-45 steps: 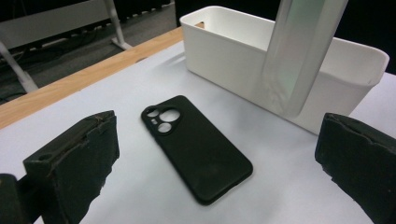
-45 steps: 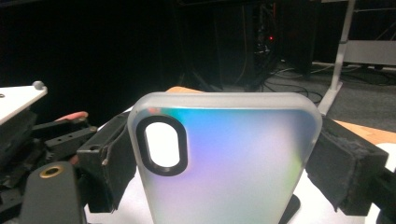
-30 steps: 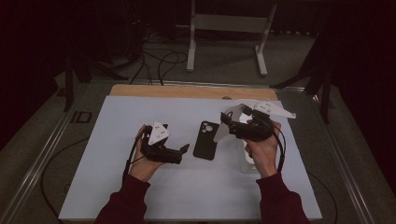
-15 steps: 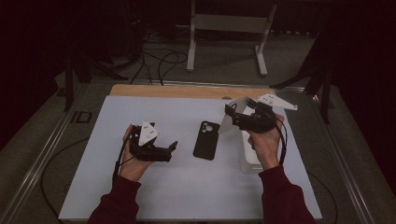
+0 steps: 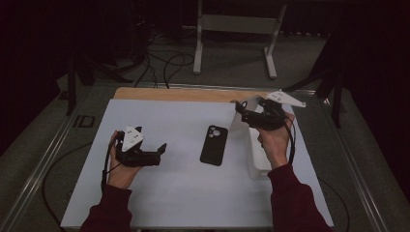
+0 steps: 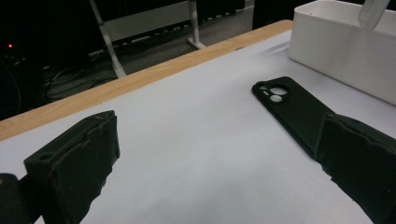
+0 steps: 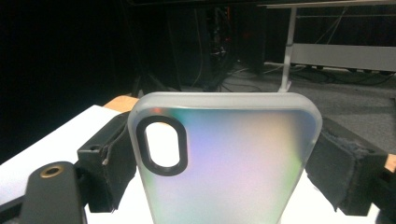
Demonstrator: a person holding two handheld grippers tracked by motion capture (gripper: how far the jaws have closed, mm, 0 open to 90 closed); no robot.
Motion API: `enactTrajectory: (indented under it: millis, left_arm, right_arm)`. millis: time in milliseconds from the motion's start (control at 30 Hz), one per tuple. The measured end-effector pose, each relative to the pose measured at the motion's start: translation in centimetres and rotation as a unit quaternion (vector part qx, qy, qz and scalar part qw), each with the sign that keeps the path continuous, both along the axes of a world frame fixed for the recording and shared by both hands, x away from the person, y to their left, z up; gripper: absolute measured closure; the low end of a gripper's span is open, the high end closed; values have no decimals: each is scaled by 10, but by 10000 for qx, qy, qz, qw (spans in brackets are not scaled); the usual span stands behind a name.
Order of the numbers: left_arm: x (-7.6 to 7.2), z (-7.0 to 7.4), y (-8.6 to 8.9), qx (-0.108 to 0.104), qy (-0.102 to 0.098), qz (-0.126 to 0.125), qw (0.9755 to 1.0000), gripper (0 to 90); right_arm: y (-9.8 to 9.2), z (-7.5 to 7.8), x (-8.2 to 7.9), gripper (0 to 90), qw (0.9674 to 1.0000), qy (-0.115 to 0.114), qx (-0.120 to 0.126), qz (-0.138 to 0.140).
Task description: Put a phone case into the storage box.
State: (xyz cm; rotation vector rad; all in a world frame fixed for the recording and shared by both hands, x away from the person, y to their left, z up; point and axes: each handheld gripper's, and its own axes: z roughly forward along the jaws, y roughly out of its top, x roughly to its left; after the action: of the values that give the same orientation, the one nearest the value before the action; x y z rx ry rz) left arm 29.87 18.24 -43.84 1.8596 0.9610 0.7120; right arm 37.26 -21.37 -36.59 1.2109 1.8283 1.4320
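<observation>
From the high view, the left gripper lies low over the white table top, held in the person's left hand, its jaws pointing across toward the black phone case, which lies flat near the middle of the table with its camera cut-out at the far end; the gripper and that case stand apart; on the other side the right gripper is lifted above the table's far right part, gripped by the right hand, and a pale translucent phone case hangs from its jaws, tilted; beneath that hand sits a white box by the right edge; a strip of bare wood runs along the far side. In the left gripper view, the two black jaws stand wide apart with nothing between them but bare table; the black phone case lies beyond the jaw at the right, partly hidden by it, and the white box stands farther off at the upper right. In the right gripper view, the translucent phone case stands upright between the two jaws, each padded face pressing one long edge; its oval camera opening sits at the upper left, and its surface shows a faint rainbow sheen.
</observation>
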Motion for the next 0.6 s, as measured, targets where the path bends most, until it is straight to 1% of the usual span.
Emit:
enactTrajectory:
  millis: [100, 200, 333, 433, 600]
  left_arm:
    - [-1, -1, 5, -9, -7, 34, 10000, 1]
    - [0, -3, 11, 10, 2, 68, 10000, 1]
    - [-1, -4, 20, 19, 14, 111, 9999, 0]
    - [-2, -6, 27, -14, 13, 201, 9998, 0]
    - [-4, -9, 38, -71, -12, 237, 9997, 0]
  right_arm:
    - [-2, 1, 4, 166, 10000, -14, -30, -83]
    - [-7, 1, 9, 166, 9999, 0, 3, -160]
    - [-10, -1, 13, 167, 9997, 27, -56, -254]
    - [-13, -2, 16, 166, 9994, 40, -73, -327]
    - [-16, 0, 21, 167, 9989, 57, -180, -417]
